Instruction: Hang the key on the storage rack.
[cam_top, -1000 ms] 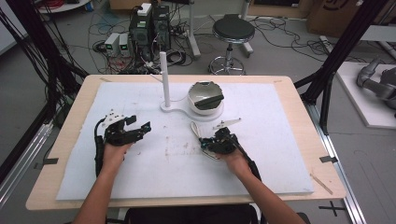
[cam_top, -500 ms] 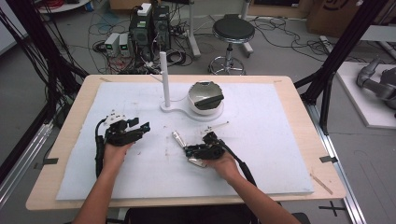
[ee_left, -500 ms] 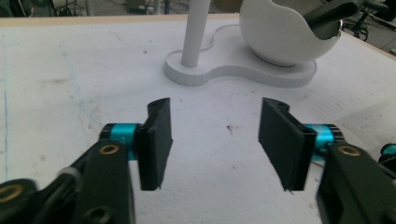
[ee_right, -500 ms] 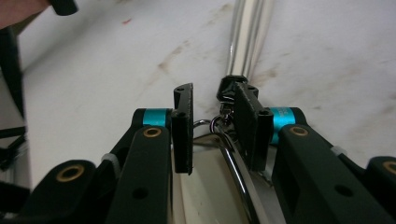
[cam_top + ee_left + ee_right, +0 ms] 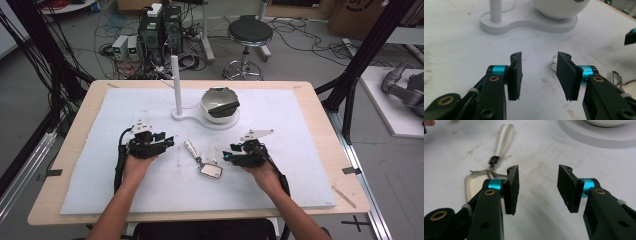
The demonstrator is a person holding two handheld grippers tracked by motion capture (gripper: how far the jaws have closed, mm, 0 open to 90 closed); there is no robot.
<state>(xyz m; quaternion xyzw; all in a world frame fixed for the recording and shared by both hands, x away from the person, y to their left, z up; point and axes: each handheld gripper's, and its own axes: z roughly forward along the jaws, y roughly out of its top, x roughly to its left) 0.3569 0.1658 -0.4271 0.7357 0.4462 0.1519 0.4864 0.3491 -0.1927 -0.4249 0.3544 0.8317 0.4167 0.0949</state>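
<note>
Resting between our two open grippers, the small hand mirror point(image 5: 204, 162) lies flat on the white surface point(image 5: 300, 150), gripped by neither.

We judge the work barely begun or just paused: our left gripper point(image 5: 167, 142) and right gripper point(image 5: 227, 156) both hold their jaws apart with nothing between them, and the mirror has yet to be picked up. The high view shows the white stand with its post and bowl point(image 5: 219, 106) beyond; our right gripper view brings the mirror's silver handle point(image 5: 502, 141) close, just left of its jaws.
</note>
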